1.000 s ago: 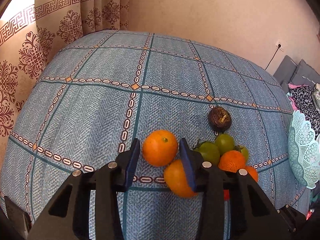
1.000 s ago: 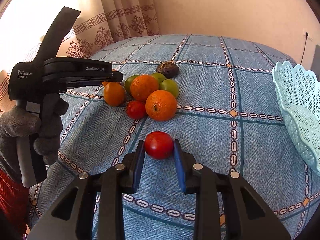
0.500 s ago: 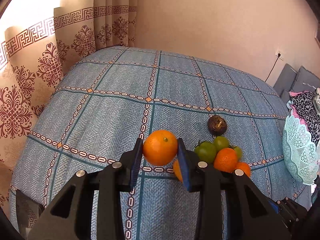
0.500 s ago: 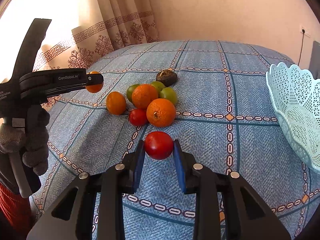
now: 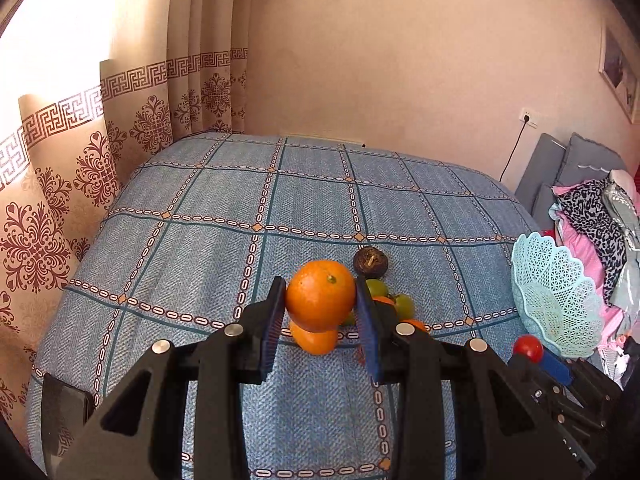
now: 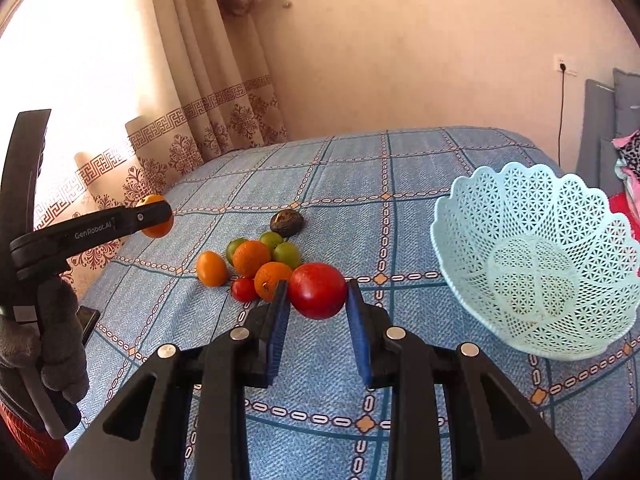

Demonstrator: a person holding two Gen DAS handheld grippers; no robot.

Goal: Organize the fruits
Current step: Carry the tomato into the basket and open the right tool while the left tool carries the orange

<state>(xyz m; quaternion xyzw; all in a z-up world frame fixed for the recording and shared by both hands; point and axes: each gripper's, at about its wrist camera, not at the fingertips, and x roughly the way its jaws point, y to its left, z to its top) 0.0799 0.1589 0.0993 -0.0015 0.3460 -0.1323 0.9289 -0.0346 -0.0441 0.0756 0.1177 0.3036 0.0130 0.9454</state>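
My left gripper (image 5: 320, 312) is shut on an orange (image 5: 320, 295) and holds it in the air above the blue checked cloth (image 5: 200, 248). In the right wrist view that same orange (image 6: 154, 216) shows at the left, beside the left gripper's black body. My right gripper (image 6: 318, 300) is shut on a red tomato (image 6: 317, 290), lifted off the cloth, also seen as a small red tomato (image 5: 528, 349) in the left wrist view. The pile of fruit (image 6: 256, 260) lies on the cloth: oranges, green fruits, a small tomato, a dark brown fruit (image 6: 286, 223). The pale blue lattice basket (image 6: 536, 264) stands to the right.
A patterned curtain (image 5: 80, 152) hangs along the left edge of the cloth. A pink wall (image 5: 400, 60) is behind. Grey cushions and a heap of clothes (image 5: 592, 216) lie past the basket (image 5: 556, 300). A gloved hand (image 6: 44, 344) holds the left gripper's handle.
Both grippers have risen with their fruits. The left gripper lifted the orange off the cloth, and the right one raised the tomato and moved nearer the basket.
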